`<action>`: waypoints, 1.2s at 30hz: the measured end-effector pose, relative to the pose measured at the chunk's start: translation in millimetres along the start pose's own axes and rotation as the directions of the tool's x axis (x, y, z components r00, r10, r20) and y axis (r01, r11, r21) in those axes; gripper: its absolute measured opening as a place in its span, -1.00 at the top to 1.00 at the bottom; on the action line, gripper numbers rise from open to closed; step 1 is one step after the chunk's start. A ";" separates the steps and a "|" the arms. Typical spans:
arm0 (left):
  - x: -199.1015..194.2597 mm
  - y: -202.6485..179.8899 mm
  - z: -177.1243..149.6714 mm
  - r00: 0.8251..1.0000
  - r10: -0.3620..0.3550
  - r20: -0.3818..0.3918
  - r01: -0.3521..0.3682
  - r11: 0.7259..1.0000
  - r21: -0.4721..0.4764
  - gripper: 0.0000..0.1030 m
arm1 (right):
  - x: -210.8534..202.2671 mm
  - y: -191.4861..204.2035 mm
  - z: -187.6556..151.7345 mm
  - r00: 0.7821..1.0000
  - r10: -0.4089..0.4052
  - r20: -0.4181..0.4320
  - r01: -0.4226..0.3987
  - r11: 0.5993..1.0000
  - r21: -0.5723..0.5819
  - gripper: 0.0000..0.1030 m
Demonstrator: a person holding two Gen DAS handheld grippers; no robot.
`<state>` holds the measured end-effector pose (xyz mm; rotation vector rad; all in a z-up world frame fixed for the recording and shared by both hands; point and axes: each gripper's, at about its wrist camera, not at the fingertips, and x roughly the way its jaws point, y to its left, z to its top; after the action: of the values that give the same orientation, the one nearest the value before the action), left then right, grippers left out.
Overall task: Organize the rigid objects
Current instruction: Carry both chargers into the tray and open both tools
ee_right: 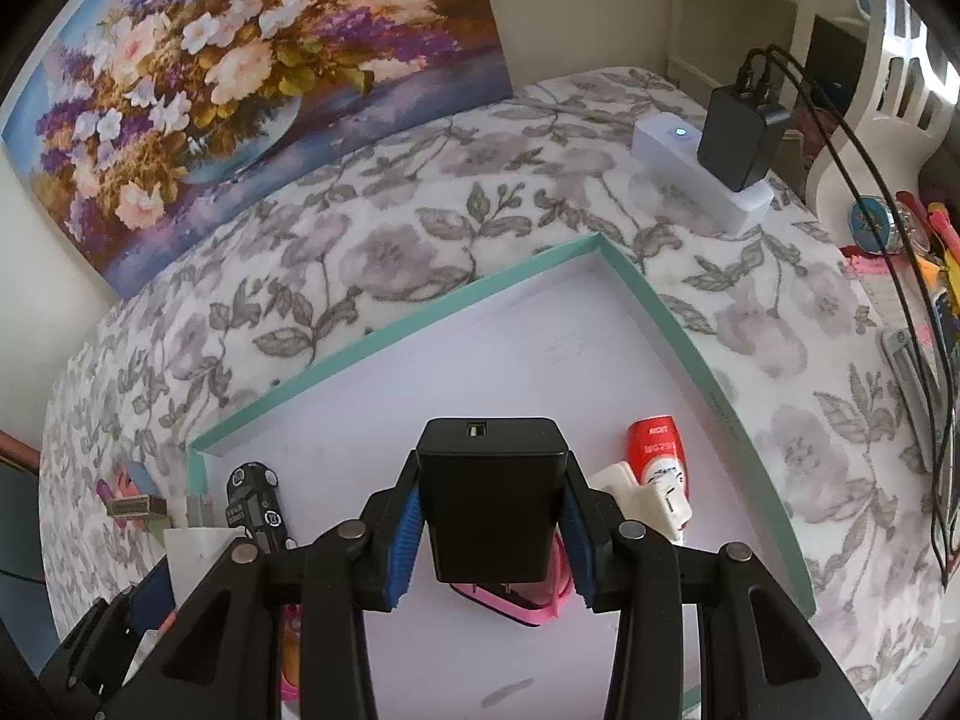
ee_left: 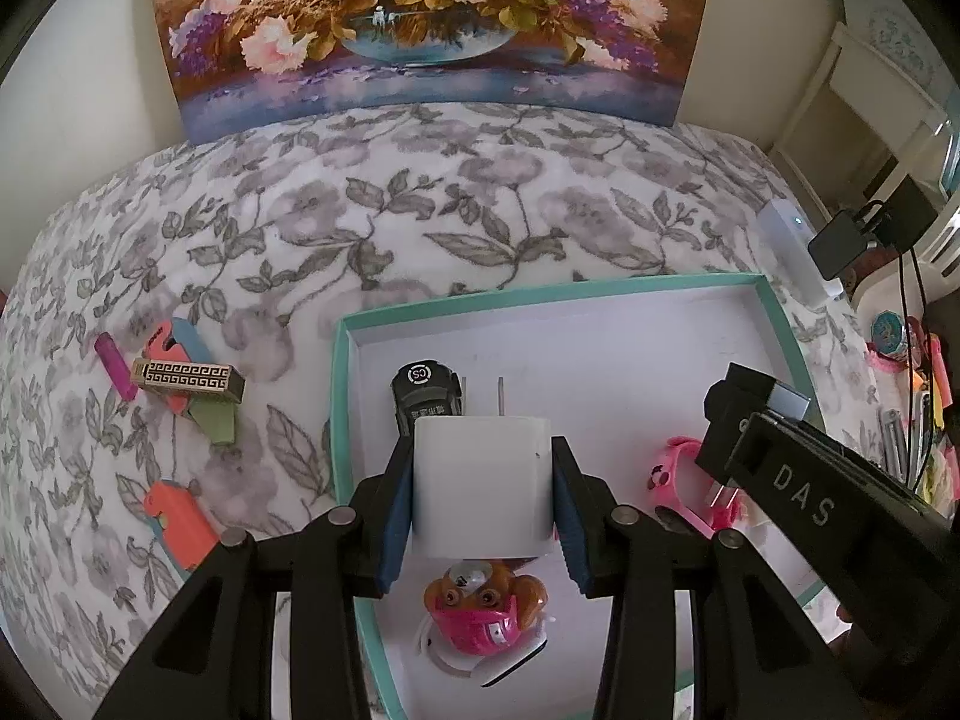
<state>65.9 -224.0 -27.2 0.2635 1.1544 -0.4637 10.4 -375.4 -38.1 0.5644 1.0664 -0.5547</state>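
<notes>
My left gripper [ee_left: 483,483] is shut on a white plug charger [ee_left: 482,480], prongs pointing away, held over the teal-rimmed white box [ee_left: 540,294]. My right gripper [ee_right: 493,516] is shut on a black USB charger [ee_right: 492,492] over the same box [ee_right: 420,312]; it shows in the left wrist view [ee_left: 774,420]. Inside the box lie a black toy car [ee_left: 426,393], a pink toy watch [ee_left: 681,468], an orange-and-pink bear toy [ee_left: 483,606] and a red-and-white tube [ee_right: 657,456]. The white charger also shows in the right wrist view [ee_right: 198,552].
Several lighters and a patterned gold-black case [ee_left: 189,381] lie on the floral cloth left of the box. A white power strip [ee_right: 699,177] with a black adapter [ee_right: 738,141] sits at the back right. A flower painting [ee_left: 420,24] leans on the wall. Clutter lies at the right edge.
</notes>
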 end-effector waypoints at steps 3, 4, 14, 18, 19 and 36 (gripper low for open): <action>3.6 -0.7 -1.0 1.000 0.003 -0.009 -0.003 1.000 0.000 0.15 | 3.9 1.9 -1.6 1.000 -0.003 -0.011 0.003 1.000 -0.007 0.15; 4.8 -1.0 -1.5 1.000 0.005 -0.012 -0.004 1.000 0.001 0.15 | 4.8 2.2 -2.0 1.000 -0.004 -0.014 0.004 1.000 -0.008 0.15; 12.4 0.9 -2.5 0.999 0.008 -0.040 -0.008 1.000 -0.012 0.15 | 11.1 2.1 -4.4 0.999 -0.004 -0.033 0.004 1.000 -0.008 0.15; 13.1 1.3 -2.5 0.999 0.013 -0.045 -0.014 1.000 -0.013 0.15 | 11.8 2.5 -4.3 0.999 -0.004 -0.040 0.004 1.000 -0.008 0.14; 12.9 0.9 -2.5 0.999 0.015 -0.043 -0.016 1.000 -0.010 0.14 | 11.9 3.2 -4.4 0.999 -0.008 -0.041 0.008 1.000 -0.011 0.14; -6.2 20.4 6.6 0.999 0.049 -0.010 -0.050 0.998 -0.049 -0.06 | -10.9 3.2 5.0 1.000 -0.024 0.012 0.024 1.000 -0.010 -0.20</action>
<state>79.1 -207.6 -19.6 0.2514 1.1634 -0.3905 11.6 -374.8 -25.7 0.5397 1.0654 -0.5728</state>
